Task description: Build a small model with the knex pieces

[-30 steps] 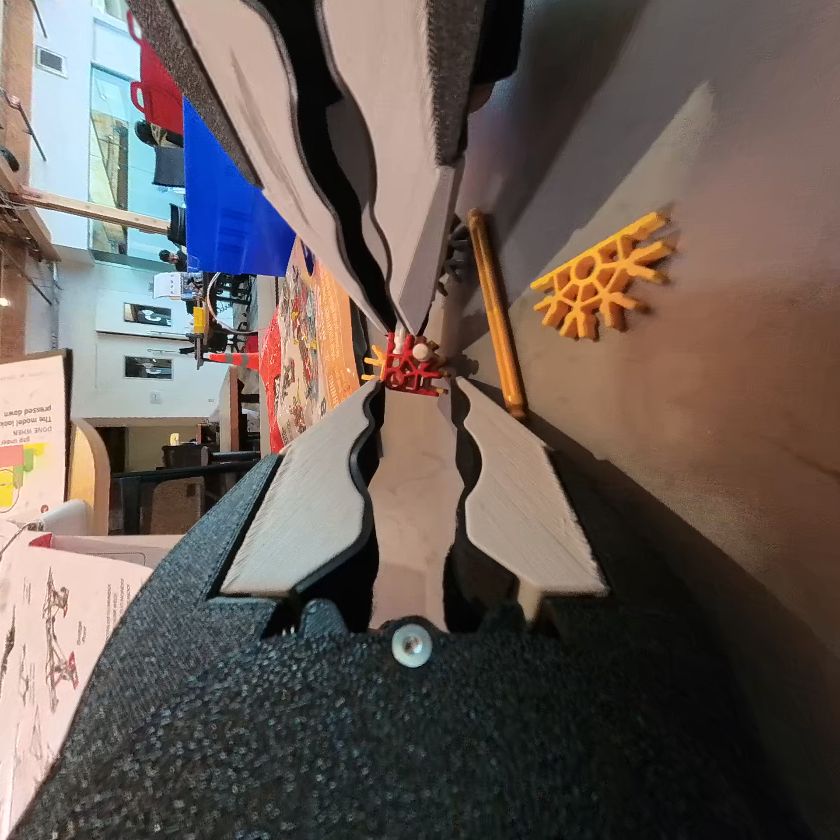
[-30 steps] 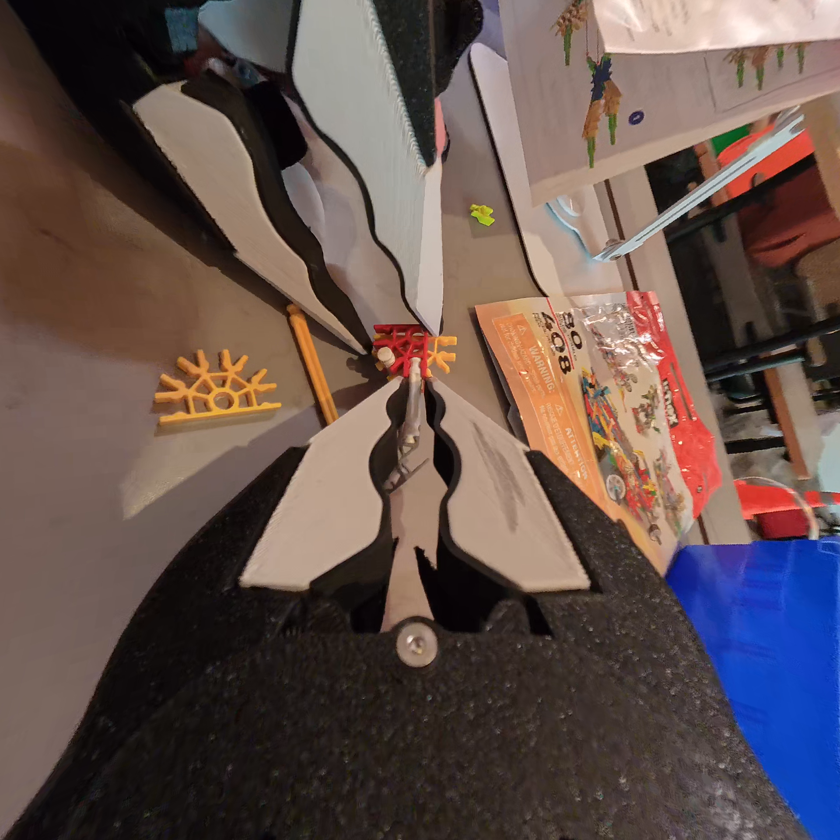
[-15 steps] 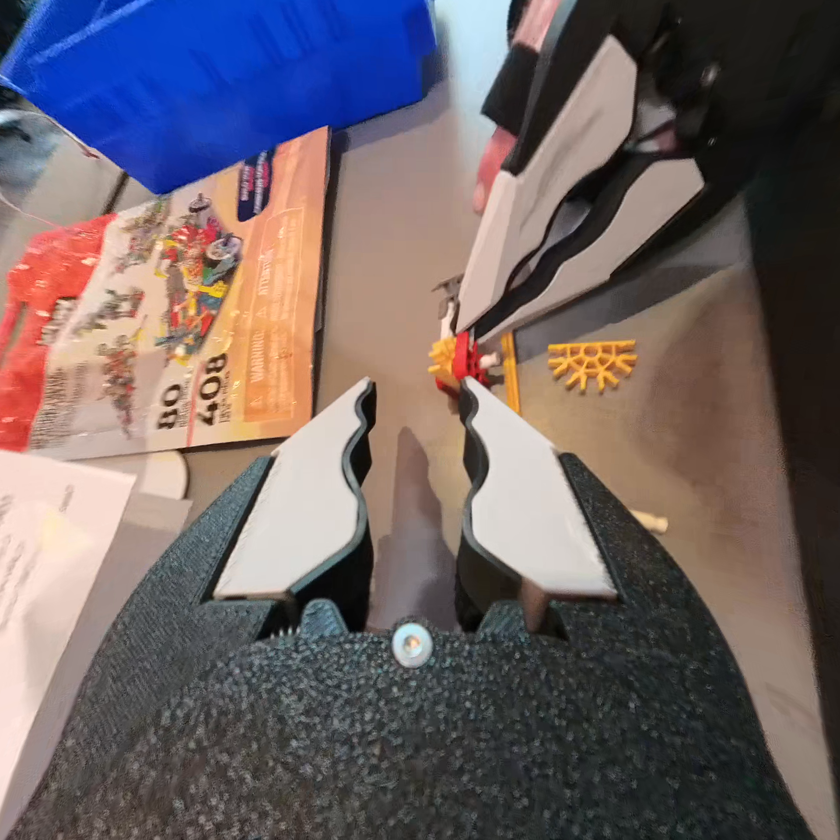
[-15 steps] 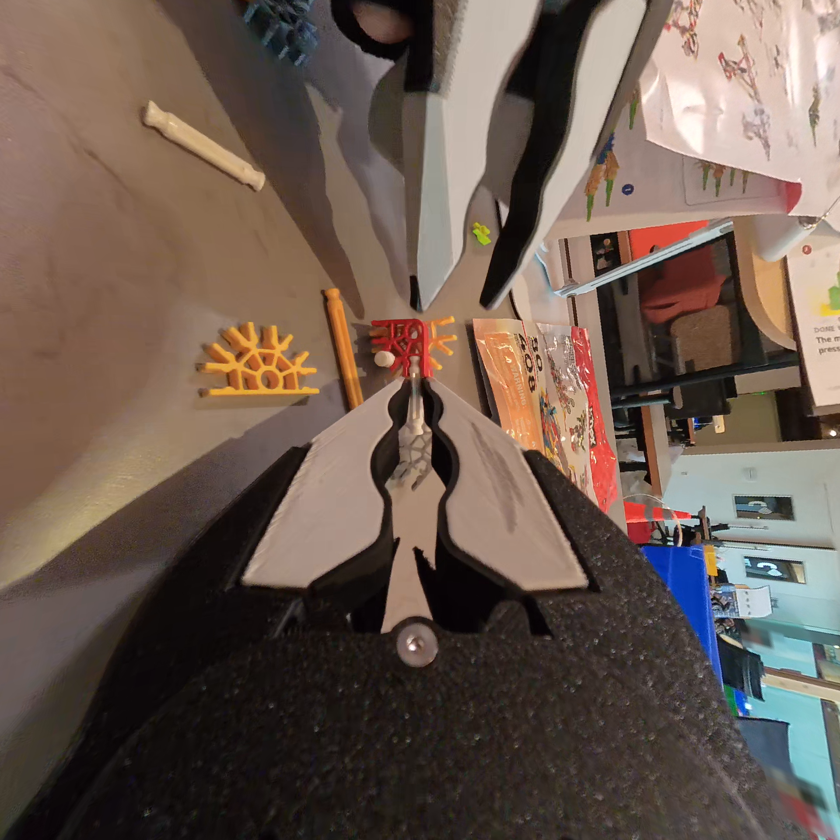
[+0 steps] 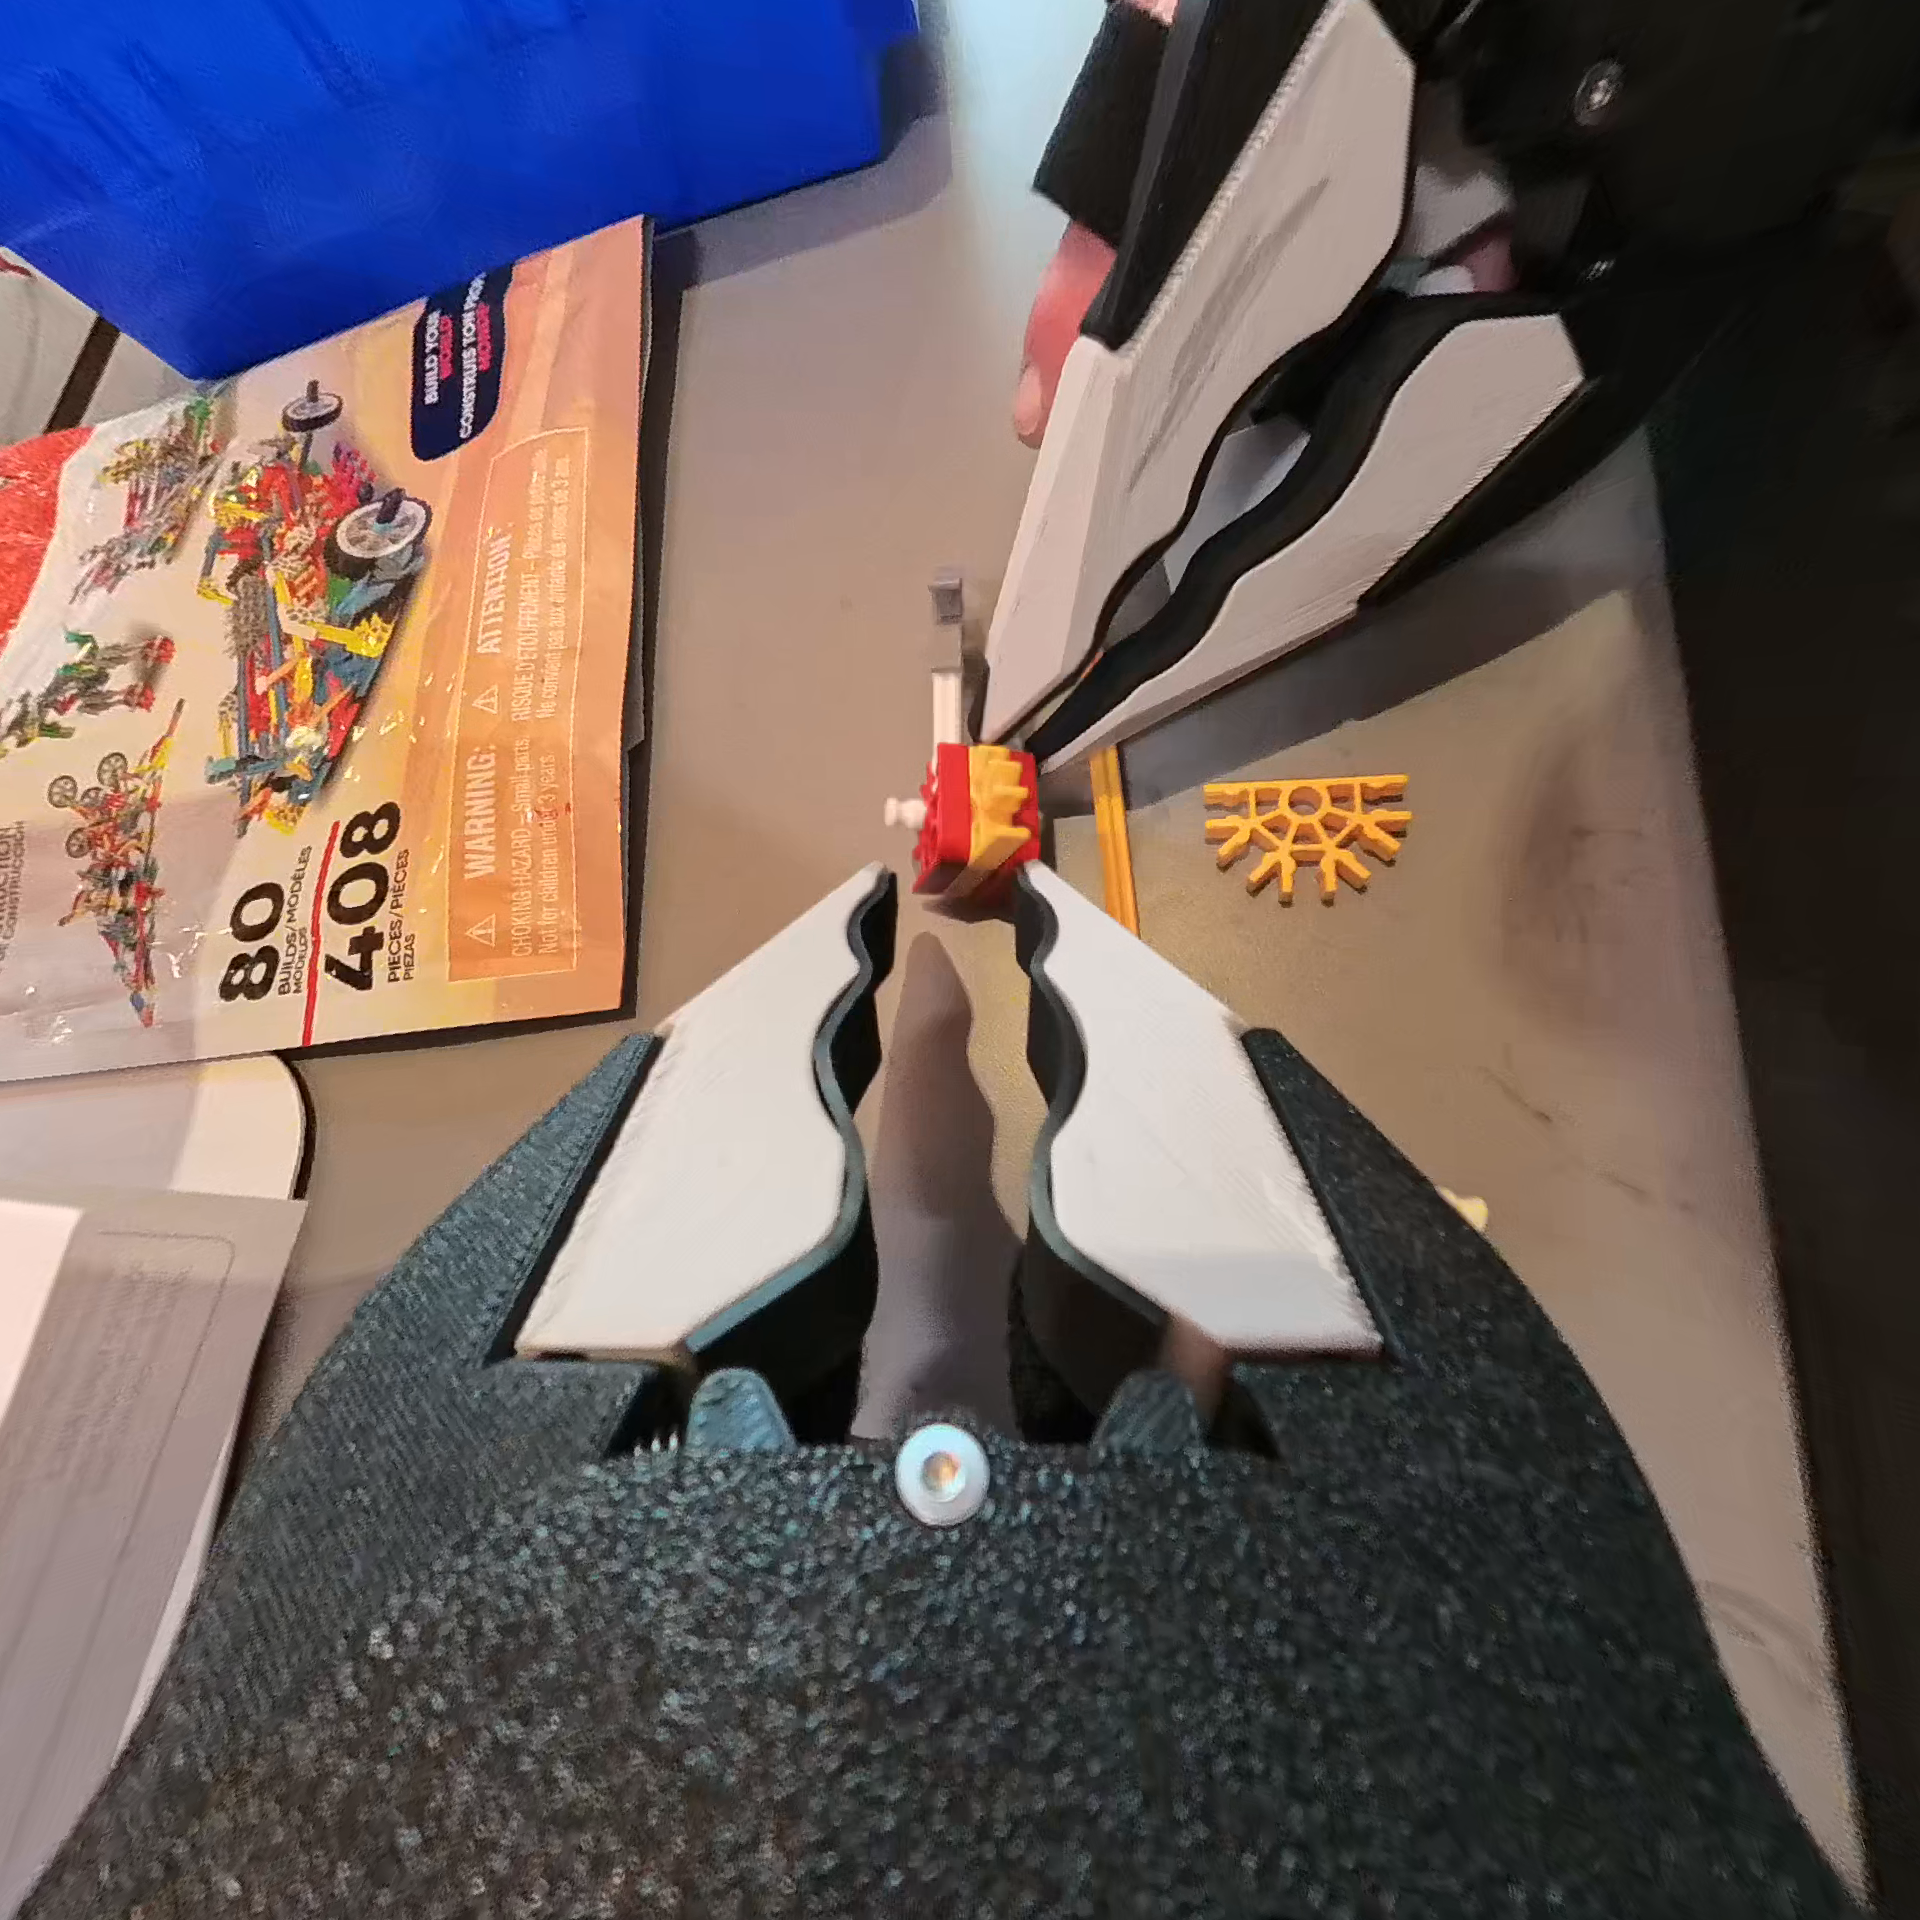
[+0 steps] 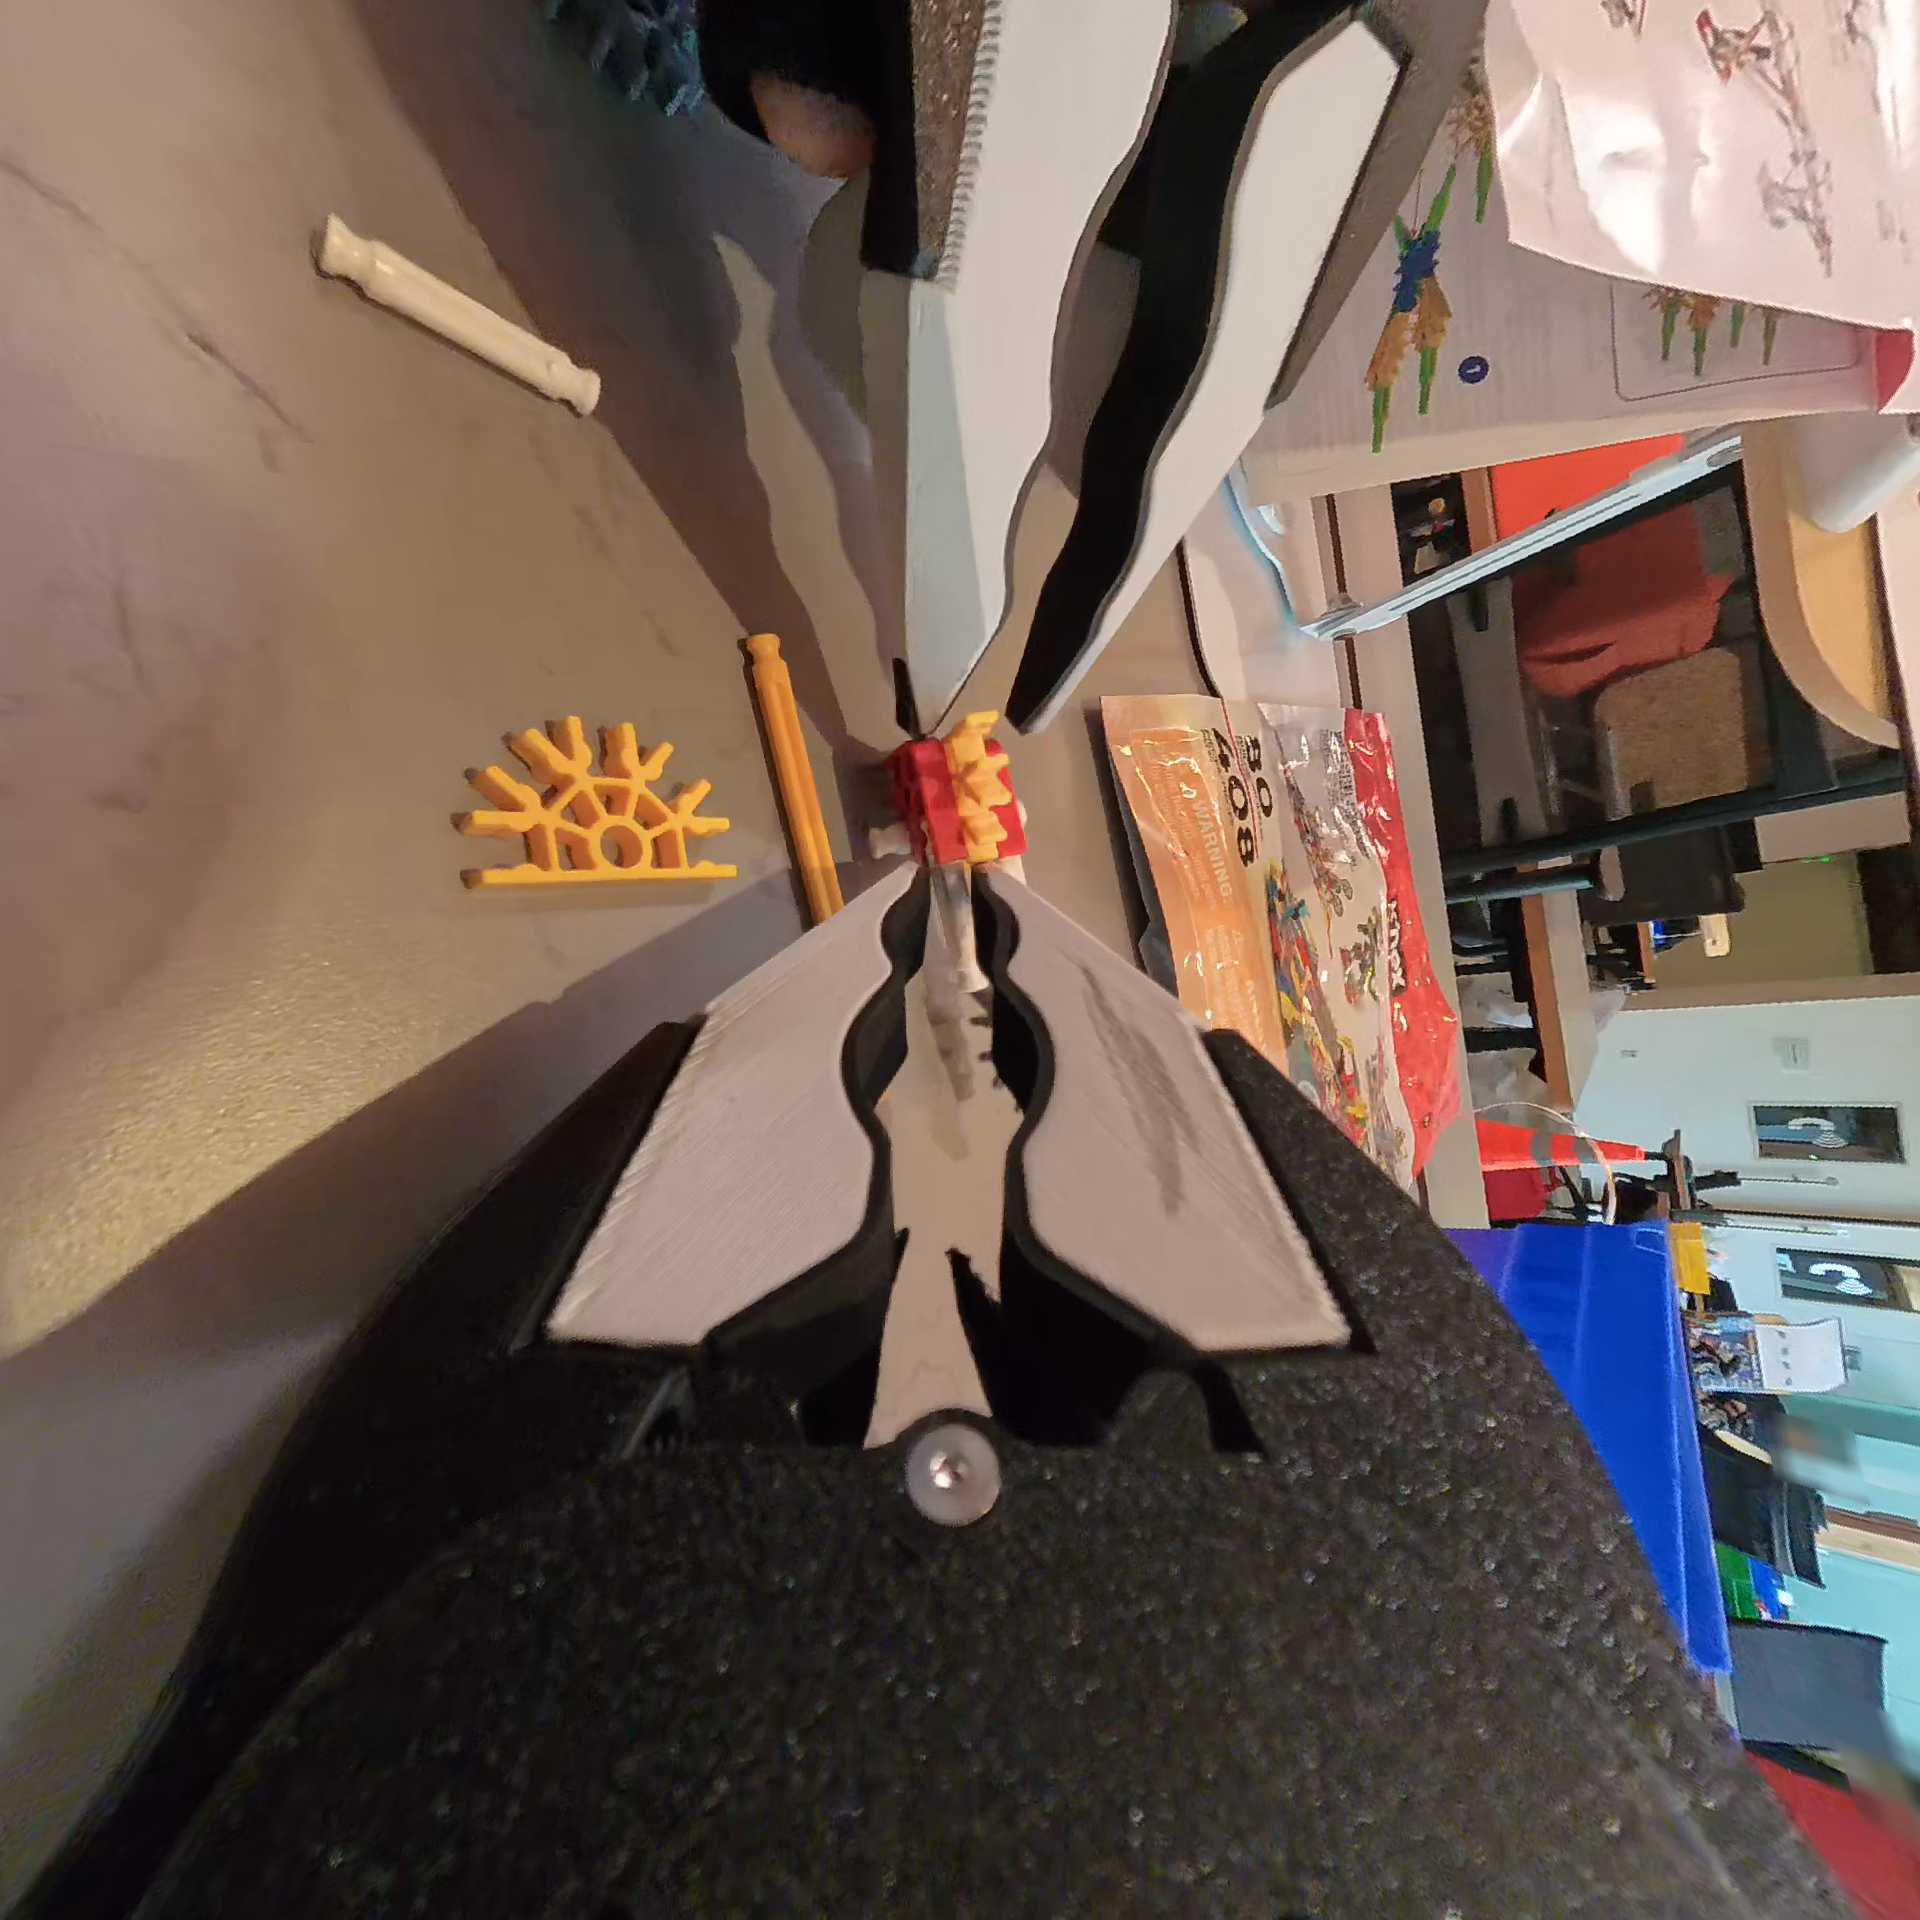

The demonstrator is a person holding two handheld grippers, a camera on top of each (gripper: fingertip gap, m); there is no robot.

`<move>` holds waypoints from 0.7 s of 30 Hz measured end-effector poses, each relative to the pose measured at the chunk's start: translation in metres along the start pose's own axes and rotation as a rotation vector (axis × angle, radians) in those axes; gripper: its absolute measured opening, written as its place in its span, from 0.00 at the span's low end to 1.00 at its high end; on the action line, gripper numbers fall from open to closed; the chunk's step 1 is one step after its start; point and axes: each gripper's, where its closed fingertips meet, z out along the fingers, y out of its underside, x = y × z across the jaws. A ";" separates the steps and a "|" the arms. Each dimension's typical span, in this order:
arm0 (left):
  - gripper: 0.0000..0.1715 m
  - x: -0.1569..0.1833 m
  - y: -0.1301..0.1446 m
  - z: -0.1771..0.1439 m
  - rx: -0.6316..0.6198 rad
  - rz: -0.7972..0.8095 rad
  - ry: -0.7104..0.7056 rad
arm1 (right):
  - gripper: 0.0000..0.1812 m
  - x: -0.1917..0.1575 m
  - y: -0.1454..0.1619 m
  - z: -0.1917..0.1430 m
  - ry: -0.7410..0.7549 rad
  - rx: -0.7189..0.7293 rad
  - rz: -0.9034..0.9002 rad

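Note:
A small assembly of a red and a yellow connector (image 6: 951,800) sits on a grey rod (image 6: 951,966). My right gripper (image 6: 948,883) is shut on that rod and holds the assembly just above the grey table (image 6: 260,623). In the left wrist view the assembly (image 5: 977,816) is edge-on, right at the tips of my left gripper (image 5: 954,888). The left gripper's jaws stand open on either side of its near edge. I cannot tell whether they touch it. The left gripper (image 6: 977,717) also shows from above in the right wrist view.
A yellow half-round connector (image 5: 1307,831) and a yellow rod (image 5: 1112,852) lie on the table beside the assembly. A white rod (image 6: 457,312) lies farther off. A printed toy bag (image 5: 312,644), a blue bin (image 5: 416,135) and paper sheets (image 6: 1714,156) are around. The yellow half-round connector (image 5: 1307,831) sits 5 centimeters or so from the ends of my left fingers. My right wrist view (image 6: 613,799) looks at it from another angle.
My left gripper swung round, drew back with open jaws, then came close to the assembly again. The assembly now shows edge-on instead of flat. My right gripper kept its hold on the rod.

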 end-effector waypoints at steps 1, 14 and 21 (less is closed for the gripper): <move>0.12 0.001 0.000 0.000 0.000 0.001 0.003 | 0.05 0.000 0.000 0.000 -0.004 -0.002 0.002; 0.15 -0.003 -0.005 0.001 0.042 -0.023 0.031 | 0.03 0.003 0.006 0.001 -0.110 -0.010 0.151; 0.17 -0.007 -0.006 0.006 0.038 0.003 0.017 | 0.03 0.006 0.005 0.004 -0.144 -0.008 0.211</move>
